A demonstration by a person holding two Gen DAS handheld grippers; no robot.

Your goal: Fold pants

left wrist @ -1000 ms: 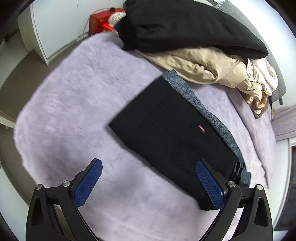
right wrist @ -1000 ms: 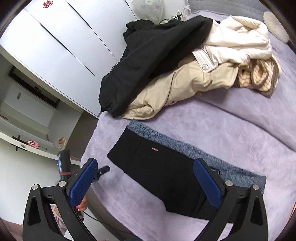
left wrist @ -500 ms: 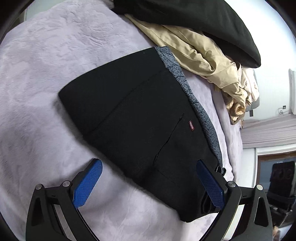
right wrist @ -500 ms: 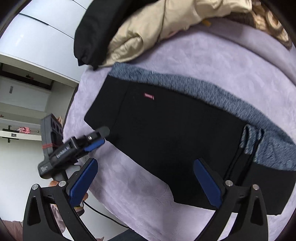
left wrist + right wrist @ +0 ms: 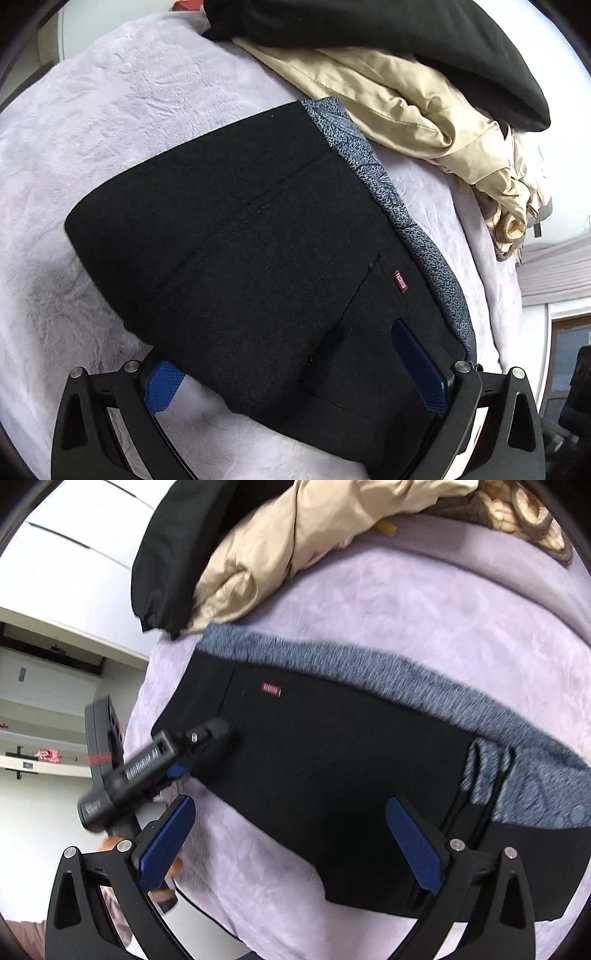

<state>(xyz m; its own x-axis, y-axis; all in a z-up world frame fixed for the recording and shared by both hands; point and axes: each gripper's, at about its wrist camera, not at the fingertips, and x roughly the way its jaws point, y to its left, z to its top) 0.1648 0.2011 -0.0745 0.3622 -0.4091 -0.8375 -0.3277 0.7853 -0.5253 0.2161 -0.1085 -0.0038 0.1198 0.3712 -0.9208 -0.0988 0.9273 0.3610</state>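
Note:
Black folded pants (image 5: 240,258) with a small red label (image 5: 400,280) and a grey speckled inner edge (image 5: 373,173) lie flat on a lilac blanket (image 5: 92,122). My left gripper (image 5: 291,373) is open at the pants' near end. Its left pad (image 5: 162,384) is partly tucked under the fabric edge, and its right pad (image 5: 417,365) lies over the cloth. In the right wrist view the pants (image 5: 332,775) stretch across the frame, with the left gripper (image 5: 199,749) at their left end. My right gripper (image 5: 290,845) is open low over the pants' near edge, holding nothing.
A pile of clothes sits just beyond the pants: a black garment (image 5: 388,40) over a beige jacket (image 5: 388,99). White wardrobe doors (image 5: 74,554) and shelves stand past the bed's edge on the left. A person's hand (image 5: 110,843) holds the left gripper.
Both grippers dropped closer to the pants. The left gripper reached the pants' end, and its left pad now sits partly under the fabric edge.

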